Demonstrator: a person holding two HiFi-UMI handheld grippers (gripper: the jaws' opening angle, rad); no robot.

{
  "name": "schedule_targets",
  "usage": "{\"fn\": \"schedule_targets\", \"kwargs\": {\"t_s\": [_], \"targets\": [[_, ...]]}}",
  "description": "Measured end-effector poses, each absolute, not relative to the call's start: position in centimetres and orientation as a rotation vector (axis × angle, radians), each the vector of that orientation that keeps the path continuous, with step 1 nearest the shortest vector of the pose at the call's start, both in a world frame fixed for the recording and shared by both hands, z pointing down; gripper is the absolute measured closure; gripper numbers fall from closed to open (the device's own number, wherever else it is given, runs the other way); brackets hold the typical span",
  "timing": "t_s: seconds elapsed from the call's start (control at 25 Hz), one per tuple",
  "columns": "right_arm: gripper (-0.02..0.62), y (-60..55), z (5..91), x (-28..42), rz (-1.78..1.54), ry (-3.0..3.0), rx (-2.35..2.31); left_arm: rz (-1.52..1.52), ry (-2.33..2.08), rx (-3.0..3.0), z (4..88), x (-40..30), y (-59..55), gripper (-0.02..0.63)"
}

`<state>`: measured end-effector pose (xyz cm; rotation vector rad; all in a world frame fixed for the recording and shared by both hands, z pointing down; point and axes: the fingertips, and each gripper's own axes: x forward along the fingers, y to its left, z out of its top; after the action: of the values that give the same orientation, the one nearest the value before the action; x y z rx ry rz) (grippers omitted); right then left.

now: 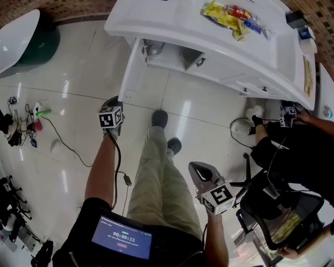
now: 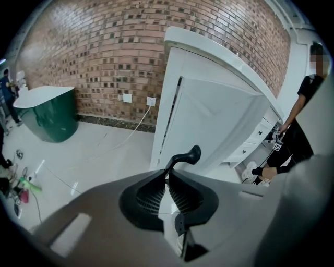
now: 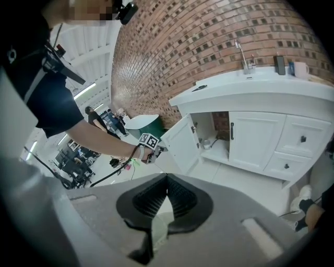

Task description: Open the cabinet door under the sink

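The white sink cabinet [image 1: 219, 47] stands at the top of the head view. Its left door [image 1: 131, 68] is swung wide open, and a pipe [image 1: 153, 50] shows inside. My left gripper [image 1: 118, 100] is at the door's free edge. In the left gripper view the jaws [image 2: 168, 171] are nearly together, their tips nipping the lower end of the black door handle [image 2: 187, 155] in front of the white door [image 2: 219, 125]. My right gripper [image 1: 191, 165] hangs back over the floor, shut with nothing between its jaws [image 3: 167, 176], and it looks at the open door [image 3: 183, 142].
A green tub with a white rim [image 1: 28, 39] stands at the far left. Cables and small items [image 1: 31, 122] lie on the tiled floor. Another person [image 1: 292, 151] and an office chair [image 1: 276, 214] are at the right. Snack packets [image 1: 229, 15] lie on the countertop.
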<state>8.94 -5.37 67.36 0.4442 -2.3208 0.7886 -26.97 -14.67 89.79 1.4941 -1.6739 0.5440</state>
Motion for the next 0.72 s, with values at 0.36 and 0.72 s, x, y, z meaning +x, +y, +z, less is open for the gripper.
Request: {"fn": "schedule_targets", "kwargs": {"t_s": [0.36,0.72], "targets": [[0.603,-5.3,67.1,8.9,0.785,-2.356,0.434,0.652,-1.696,1.512,89.6,-26.5,-14.6,0.567],[0.604,-5.8,65.7,10.7,0.776,-2.369,0.459,0.707,-1.743,1.497,86.2,-25.6,-11.3,0.591]]}}
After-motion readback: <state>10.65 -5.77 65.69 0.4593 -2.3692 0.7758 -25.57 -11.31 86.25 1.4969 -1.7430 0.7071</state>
